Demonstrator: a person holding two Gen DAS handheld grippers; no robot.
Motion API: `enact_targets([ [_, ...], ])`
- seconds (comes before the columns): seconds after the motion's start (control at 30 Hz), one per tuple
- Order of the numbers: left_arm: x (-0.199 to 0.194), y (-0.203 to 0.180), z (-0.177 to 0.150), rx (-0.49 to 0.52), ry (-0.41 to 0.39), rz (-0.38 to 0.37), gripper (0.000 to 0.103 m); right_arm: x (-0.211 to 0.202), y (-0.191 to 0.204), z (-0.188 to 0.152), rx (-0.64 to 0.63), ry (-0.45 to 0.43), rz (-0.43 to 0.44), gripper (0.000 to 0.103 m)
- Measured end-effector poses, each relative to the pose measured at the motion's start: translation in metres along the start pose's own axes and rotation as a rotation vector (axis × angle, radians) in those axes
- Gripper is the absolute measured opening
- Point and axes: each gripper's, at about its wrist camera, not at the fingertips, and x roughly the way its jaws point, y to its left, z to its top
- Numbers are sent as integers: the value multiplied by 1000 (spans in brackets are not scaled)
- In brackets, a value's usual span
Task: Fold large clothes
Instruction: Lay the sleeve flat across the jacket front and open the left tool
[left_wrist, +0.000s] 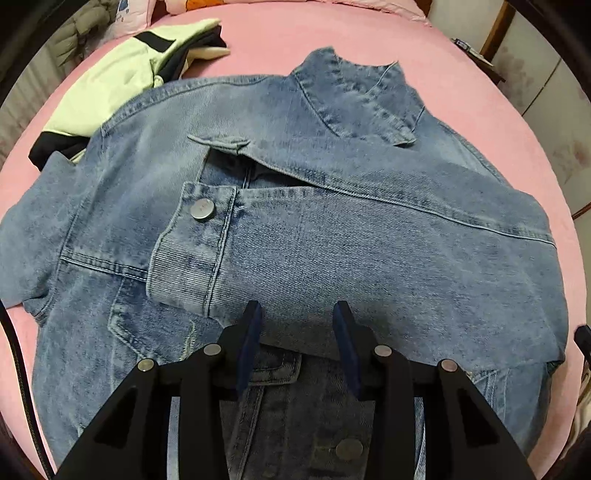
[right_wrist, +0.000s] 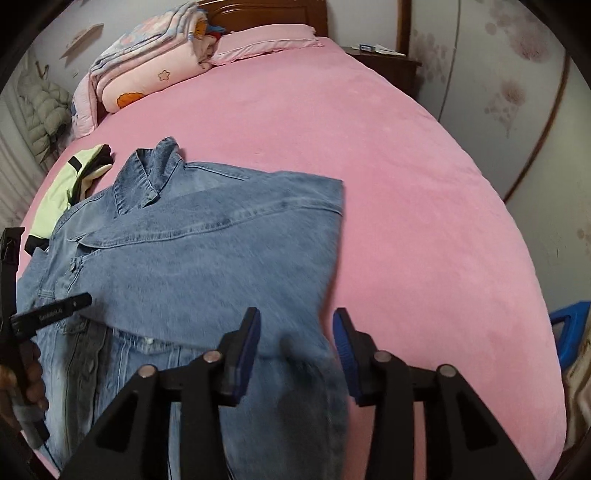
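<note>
Faded denim jacket (left_wrist: 295, 229) with matt metal buttons (left_wrist: 202, 209) on soft pink bedsheet (right_wrist: 406, 221).

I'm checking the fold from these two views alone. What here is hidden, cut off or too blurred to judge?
- Denim jacket hem: cut off by the bottom edge and the left gripper, left wrist view.
- Cloth by the right gripper: motion-blurred, right wrist view.
- Pale green garment: partly under the jacket.
</note>
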Motion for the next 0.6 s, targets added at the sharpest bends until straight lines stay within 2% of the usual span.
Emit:
enact_targets([
  [0.1,11,-2,0,13,19,24,39,36,-4,1,-12,86,3,19],
  [0.13,11,-1,0,17,18,25,39,47,-8,0,-14,114,-17,6],
  [0.17,11,-1,-1,23,18,27,39,57,-15,-2,-12,135,-36,0],
  [0.27,11,-1,-2,41,19,33,39,60,-27,-1,10,139,-12,0],
  [0.4,11,-4,-2,53,29,43,39,52,-20,2,-14,139,-40,0],
  [0.6,-5,-7,-2,53,51,27,57,18,-10,3,-16,107,-49,1],
])
